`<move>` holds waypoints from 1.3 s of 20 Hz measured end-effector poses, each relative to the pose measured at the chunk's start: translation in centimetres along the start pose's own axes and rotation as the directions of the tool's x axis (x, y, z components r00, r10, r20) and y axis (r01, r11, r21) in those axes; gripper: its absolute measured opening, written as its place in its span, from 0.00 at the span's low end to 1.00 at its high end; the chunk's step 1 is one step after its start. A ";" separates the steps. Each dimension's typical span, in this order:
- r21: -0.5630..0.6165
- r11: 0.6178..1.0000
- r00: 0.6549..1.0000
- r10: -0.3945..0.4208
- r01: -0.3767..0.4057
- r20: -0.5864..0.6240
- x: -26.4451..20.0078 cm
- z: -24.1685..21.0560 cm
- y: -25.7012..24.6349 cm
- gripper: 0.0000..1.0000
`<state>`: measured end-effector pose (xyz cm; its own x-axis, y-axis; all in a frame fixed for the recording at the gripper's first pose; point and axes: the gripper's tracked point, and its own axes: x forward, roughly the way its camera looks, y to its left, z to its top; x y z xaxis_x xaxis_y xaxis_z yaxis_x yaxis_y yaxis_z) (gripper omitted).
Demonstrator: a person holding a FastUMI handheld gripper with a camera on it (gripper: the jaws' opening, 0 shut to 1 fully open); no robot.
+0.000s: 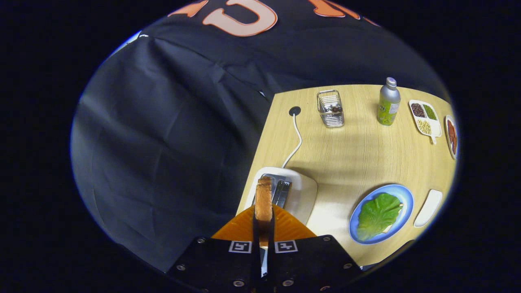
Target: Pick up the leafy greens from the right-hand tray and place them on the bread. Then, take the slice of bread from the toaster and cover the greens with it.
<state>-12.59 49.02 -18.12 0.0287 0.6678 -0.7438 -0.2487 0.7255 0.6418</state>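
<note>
The slice of bread (pixel 263 200) stands on edge, clamped between both fingers of the tongs (pixel 263 221), just above the toaster (pixel 299 191) on the tabletop (pixel 350 154). At about three o'clock from it, the leafy greens (pixel 377 215) lie on the blue plate (pixel 407 199). Beyond, toward one o'clock, stand a wire rack (pixel 330 109) and a bottle (pixel 388 102).
</note>
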 end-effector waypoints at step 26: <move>0.169 0.975 0.979 0.114 -0.143 0.170 -3.8 -6.2 -19.2 0.06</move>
<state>-13.88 31.48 -28.77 0.1638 0.7649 -0.6230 -0.0826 0.6399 0.7640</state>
